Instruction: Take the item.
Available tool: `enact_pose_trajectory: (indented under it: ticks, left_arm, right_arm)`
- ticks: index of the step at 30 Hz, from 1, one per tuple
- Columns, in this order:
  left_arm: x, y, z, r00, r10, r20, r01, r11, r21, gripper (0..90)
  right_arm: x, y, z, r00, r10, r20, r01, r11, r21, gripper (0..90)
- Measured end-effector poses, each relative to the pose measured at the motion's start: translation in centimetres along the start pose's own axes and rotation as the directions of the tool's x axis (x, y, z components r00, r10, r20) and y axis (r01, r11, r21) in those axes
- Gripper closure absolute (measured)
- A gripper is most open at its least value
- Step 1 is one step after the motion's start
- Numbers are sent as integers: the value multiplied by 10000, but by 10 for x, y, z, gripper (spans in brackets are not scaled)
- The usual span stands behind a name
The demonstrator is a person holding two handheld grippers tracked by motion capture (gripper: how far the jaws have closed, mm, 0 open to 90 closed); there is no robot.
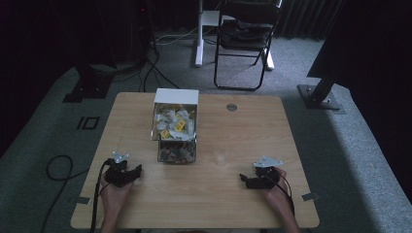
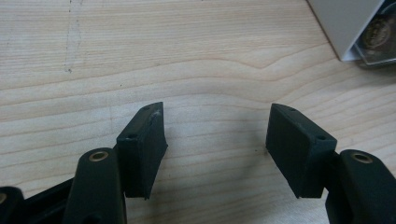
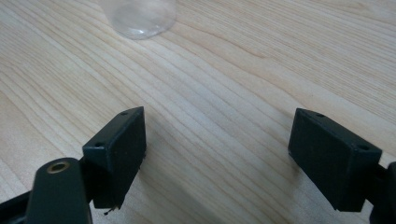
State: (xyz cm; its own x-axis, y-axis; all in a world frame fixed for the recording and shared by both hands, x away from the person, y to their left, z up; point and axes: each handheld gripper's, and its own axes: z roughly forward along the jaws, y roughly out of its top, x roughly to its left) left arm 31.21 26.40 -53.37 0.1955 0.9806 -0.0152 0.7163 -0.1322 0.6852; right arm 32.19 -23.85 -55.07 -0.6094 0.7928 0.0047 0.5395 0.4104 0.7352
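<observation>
On the wooden table (image 1: 228,141) stands a white box (image 1: 176,97) holding several white and yellow packets (image 1: 174,121). In front of it is a clear container (image 1: 176,151) of small brownish items; a corner of each shows in the left gripper view, the box (image 2: 343,23) and the container (image 2: 378,35). A clear plastic cup (image 1: 222,158) stands to their right, also visible as the cup (image 3: 140,16) ahead of my right jaws. My left gripper (image 1: 137,170) (image 2: 217,112) rests open near the front left. My right gripper (image 1: 243,179) (image 3: 219,115) rests open near the front right. Both hold nothing.
A round grommet hole (image 1: 231,107) sits near the table's back edge. Behind the table stand a black folding chair (image 1: 245,39) and a white desk leg (image 1: 199,34). Cables (image 1: 58,167) lie on the grey floor at the left.
</observation>
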Motion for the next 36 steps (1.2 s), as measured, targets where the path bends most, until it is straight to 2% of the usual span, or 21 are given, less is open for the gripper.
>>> enact_pose_trajectory:
  ticks: [10,17,20,24,36]
  left_arm:
    - [-6,-2,-19,9996,153,242,-143,9990,-418,385]
    - [-16,2,-31,9980,377,506,-339,9967,-742,385]
    - [-20,5,-35,9950,491,869,-410,9949,-920,385]
    - [-27,9,-38,9915,703,1098,-585,9925,-1072,383]
    - [-40,15,-40,9828,1119,1468,-947,9883,-1199,386]
  right_arm:
    - [0,0,0,10000,-12,0,12,10000,-8,190]
    - [0,0,0,10000,-12,-1,12,10000,-7,189]
    - [0,0,0,10000,-18,-12,18,10000,1,189]
    - [0,1,1,10000,-30,-23,31,10000,4,188]
    - [1,1,1,10000,-46,-38,46,10000,18,185]
